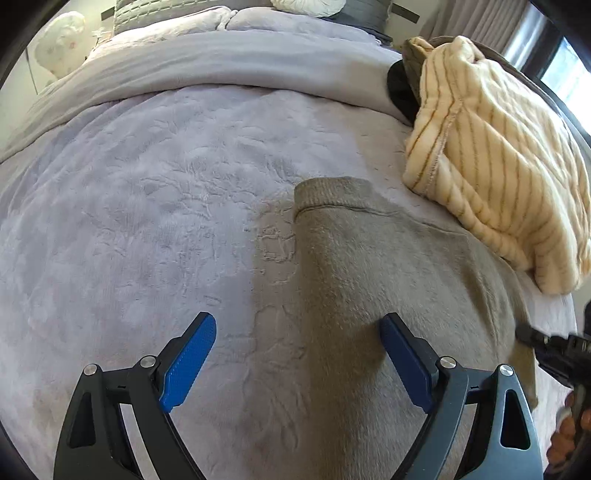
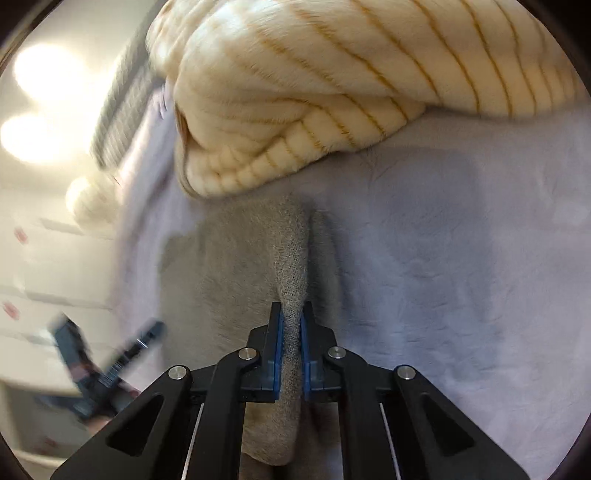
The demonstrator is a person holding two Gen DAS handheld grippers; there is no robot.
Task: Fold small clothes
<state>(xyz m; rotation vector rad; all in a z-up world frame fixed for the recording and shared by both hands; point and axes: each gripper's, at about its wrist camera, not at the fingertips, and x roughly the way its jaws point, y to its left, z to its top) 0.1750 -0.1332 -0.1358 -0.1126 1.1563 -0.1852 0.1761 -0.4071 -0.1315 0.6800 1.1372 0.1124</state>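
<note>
A taupe fleece garment [image 1: 388,266] with a ribbed hem lies spread on the lavender bed cover [image 1: 147,206]. My left gripper [image 1: 297,332] hovers over the garment's left edge, open wide, with nothing pressed between its blue pads. In the right wrist view my right gripper [image 2: 291,321] is shut on a ribbed fold of the taupe garment [image 2: 288,251], which rises between the pads and runs away toward the pile. The left gripper [image 2: 110,362] shows blurred at the lower left of that view.
A cream garment with tan stripes [image 1: 495,158] is heaped at the right, over a dark item [image 1: 399,88]; it fills the top of the right wrist view as the striped heap [image 2: 332,85]. Pillows [image 1: 177,14] line the bed's far end. A window [image 1: 565,74] is at far right.
</note>
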